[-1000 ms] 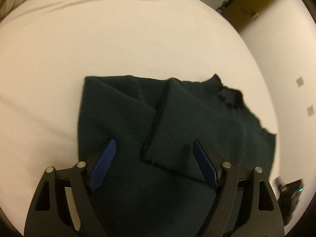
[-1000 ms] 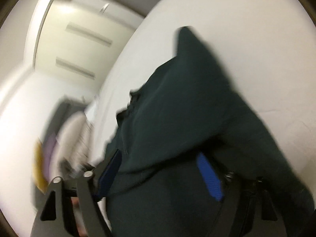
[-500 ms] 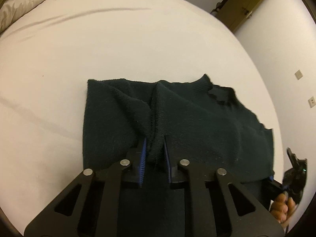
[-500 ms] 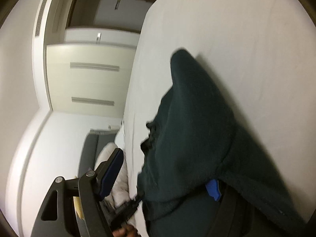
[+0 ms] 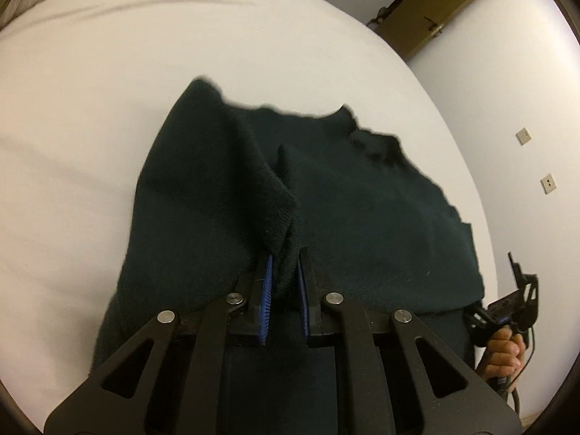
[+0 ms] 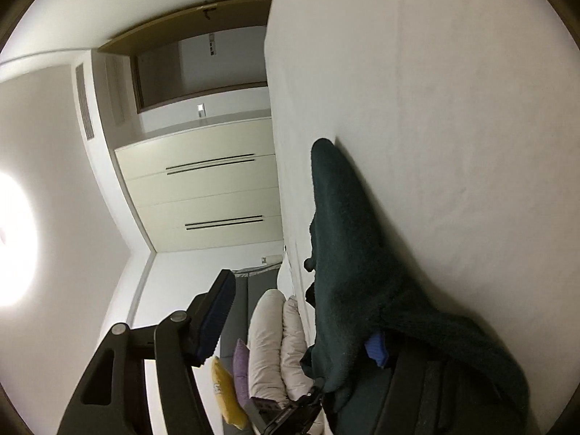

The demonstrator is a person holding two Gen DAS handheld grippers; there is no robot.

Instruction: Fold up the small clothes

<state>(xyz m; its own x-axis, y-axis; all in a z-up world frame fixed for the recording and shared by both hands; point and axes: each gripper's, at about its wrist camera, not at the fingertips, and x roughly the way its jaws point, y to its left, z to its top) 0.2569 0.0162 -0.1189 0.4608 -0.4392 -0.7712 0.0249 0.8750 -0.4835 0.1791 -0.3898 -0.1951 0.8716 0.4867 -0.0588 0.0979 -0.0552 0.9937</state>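
A dark green knitted garment (image 5: 362, 217) lies spread on the white bed (image 5: 108, 72). My left gripper (image 5: 284, 268) is shut on a raised fold of the garment near its near edge and lifts it a little. In the right wrist view the garment (image 6: 348, 253) drapes over the right finger, whose blue pad (image 6: 377, 349) peeks out under the cloth. My right gripper (image 6: 297, 326) is open, its left finger (image 6: 214, 319) free in the air. The right gripper (image 5: 507, 308) also shows at the garment's right edge in the left wrist view.
White pillows (image 6: 275, 340) and yellow and purple cushions (image 6: 224, 380) lie at the bed's far end. Cream wardrobe doors (image 6: 206, 188) and a brown door (image 5: 431, 11) stand beyond the bed. The white wall (image 5: 525, 127) is close on the right.
My left gripper closed on a fold of the garment and has lifted it, pulling the cloth up. The right gripper rolled onto its side and stayed open under the cloth's edge.
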